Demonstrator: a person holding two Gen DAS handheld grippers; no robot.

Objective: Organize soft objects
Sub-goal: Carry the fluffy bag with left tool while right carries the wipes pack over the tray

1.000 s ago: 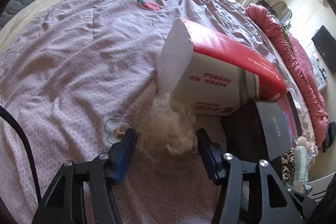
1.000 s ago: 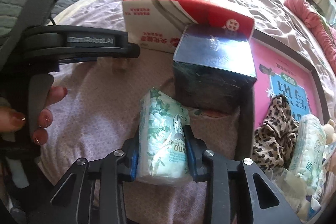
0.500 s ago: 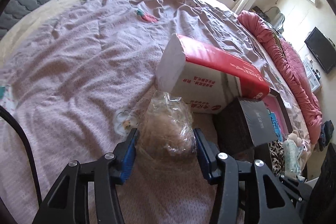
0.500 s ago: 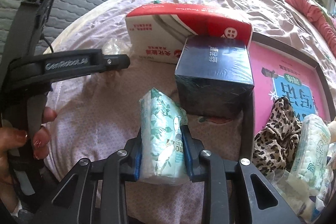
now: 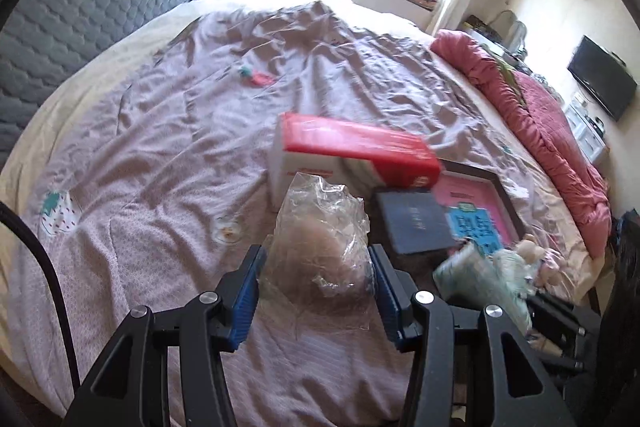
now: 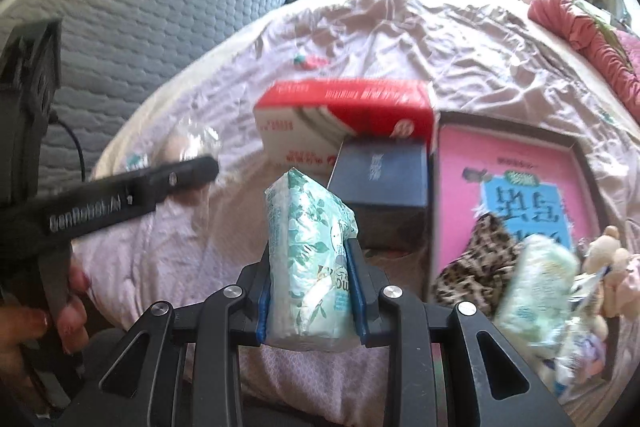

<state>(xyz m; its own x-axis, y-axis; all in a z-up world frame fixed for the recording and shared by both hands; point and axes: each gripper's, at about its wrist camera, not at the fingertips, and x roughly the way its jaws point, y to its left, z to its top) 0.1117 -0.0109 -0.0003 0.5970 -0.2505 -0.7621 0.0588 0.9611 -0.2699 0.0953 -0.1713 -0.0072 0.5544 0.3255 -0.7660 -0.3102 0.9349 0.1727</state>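
Between the blue pads of the left gripper (image 5: pixel 316 279) sits a crinkled clear plastic bag (image 5: pixel 322 239) of beige fluff, pinched on both sides and now lifted clear of the bedspread (image 5: pixel 160 147), where a second ago it lay on the fabric with the fingers spread around it. The right gripper (image 6: pixel 311 287) clamps an upright green-leaf tissue pack (image 6: pixel 310 259), also raised higher than before, so the bed looks farther off in both views.

At 12 o'clock from both grippers, a red-and-white tissue box (image 6: pixel 344 119) lies on the bedspread, and a dark navy box (image 6: pixel 380 179) sits just in front of it, touching it. At 2 o'clock in the right wrist view lies a shallow dark-rimmed tray (image 6: pixel 576 155) with a pink and blue printed bottom; a leopard-print cloth (image 6: pixel 472 263) rests in its near end. A second green tissue pack (image 6: pixel 536 291), blurred, and a beige plush toy (image 6: pixel 608 251) lie at its near right corner; whether they sit inside the rim is unclear.
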